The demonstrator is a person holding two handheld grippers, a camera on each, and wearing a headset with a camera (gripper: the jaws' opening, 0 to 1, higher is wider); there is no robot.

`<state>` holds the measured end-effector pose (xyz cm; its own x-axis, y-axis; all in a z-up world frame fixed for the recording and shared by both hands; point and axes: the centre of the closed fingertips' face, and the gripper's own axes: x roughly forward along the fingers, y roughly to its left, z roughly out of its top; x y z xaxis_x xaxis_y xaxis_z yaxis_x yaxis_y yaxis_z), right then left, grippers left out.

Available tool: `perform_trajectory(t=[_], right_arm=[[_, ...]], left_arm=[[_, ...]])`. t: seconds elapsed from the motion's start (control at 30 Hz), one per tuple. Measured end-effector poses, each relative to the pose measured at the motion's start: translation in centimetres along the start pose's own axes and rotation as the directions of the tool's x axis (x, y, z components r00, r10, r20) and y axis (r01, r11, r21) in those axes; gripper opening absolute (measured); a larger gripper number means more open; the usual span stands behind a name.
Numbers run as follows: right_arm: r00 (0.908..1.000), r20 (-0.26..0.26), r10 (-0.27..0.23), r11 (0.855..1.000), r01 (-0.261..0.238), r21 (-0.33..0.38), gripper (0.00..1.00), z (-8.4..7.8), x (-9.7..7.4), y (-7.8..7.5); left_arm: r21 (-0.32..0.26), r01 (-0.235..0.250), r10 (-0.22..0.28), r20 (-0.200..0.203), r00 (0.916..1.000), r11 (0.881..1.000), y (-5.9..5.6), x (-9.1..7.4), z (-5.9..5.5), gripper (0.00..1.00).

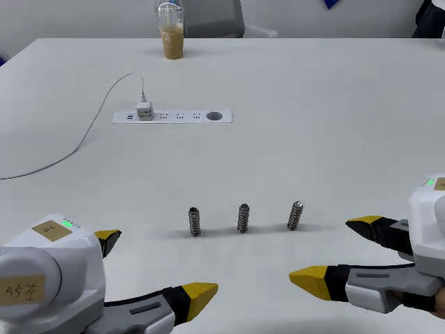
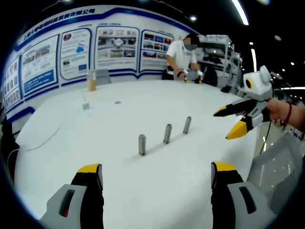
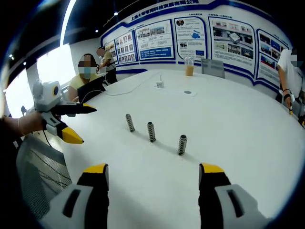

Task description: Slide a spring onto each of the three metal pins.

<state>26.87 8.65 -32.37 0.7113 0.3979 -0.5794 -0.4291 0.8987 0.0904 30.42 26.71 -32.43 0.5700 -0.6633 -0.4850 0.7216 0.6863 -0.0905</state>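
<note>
White table (image 1: 313, 125) with three springs (image 1: 243, 218) upright in a row near its front; farther back, power strip (image 1: 172, 116) (charger (image 1: 144, 110) plugged in) and drink cup (image 1: 171, 31). Left gripper (image 1: 154, 264) and right gripper (image 1: 334, 250) both released, empty, flanking the row. Poster-lined wall (image 3: 190, 33) behind.

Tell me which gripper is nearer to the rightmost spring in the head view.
Right. The right gripper sits close to that spring, on its right; the left gripper is to its left, beyond the middle spring.
</note>
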Motion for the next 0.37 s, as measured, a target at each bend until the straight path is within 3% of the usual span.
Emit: perform_trajectory(t=[0.37], right_arm=[[1.0,-0.001,0.006,1.0,-0.006,0.012,0.86,-0.61,-0.87,0.66]], left_arm=[[0.007,-0.01,0.01,0.003,0.9999,1.0,-0.15,-0.67,0.0,1.0]])
